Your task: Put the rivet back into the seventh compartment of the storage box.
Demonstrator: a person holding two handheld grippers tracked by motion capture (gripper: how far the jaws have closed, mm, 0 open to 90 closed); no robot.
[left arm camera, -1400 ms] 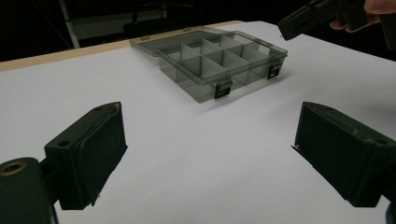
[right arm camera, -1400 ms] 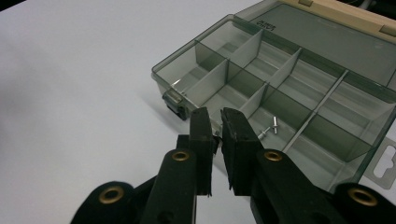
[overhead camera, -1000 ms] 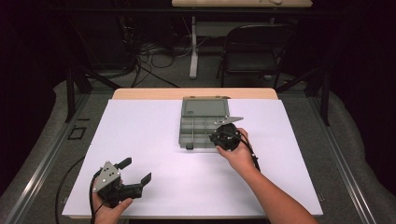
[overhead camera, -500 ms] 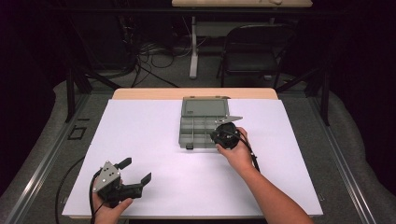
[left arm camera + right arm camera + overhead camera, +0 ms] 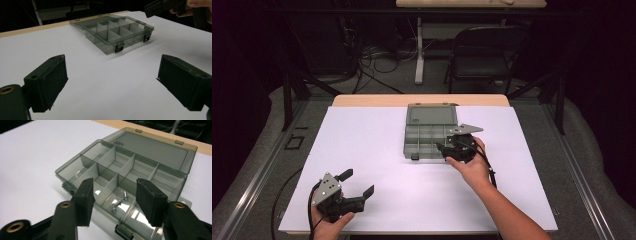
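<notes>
Smoky-grey translucent plastic compartment box point(image 5: 430, 135) lies open on the white sheet point(image 5: 377, 145) covering the table, its lid flat behind it. Small silver screws point(image 5: 119, 201) rest in a near-row compartment. The right gripper point(image 5: 113, 195) hovers at the box's near right corner, jaws apart with nothing between them. The left gripper point(image 5: 357, 186), jaws wide apart and empty, sits well apart near the table's front left edge.

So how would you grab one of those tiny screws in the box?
Probably straight down from above, pinching a screw across its thin shaft. They lie flat on the floor of a compartment of the box, with walls close on every side, so the right hand-held gripper cannot come in sideways.
</notes>
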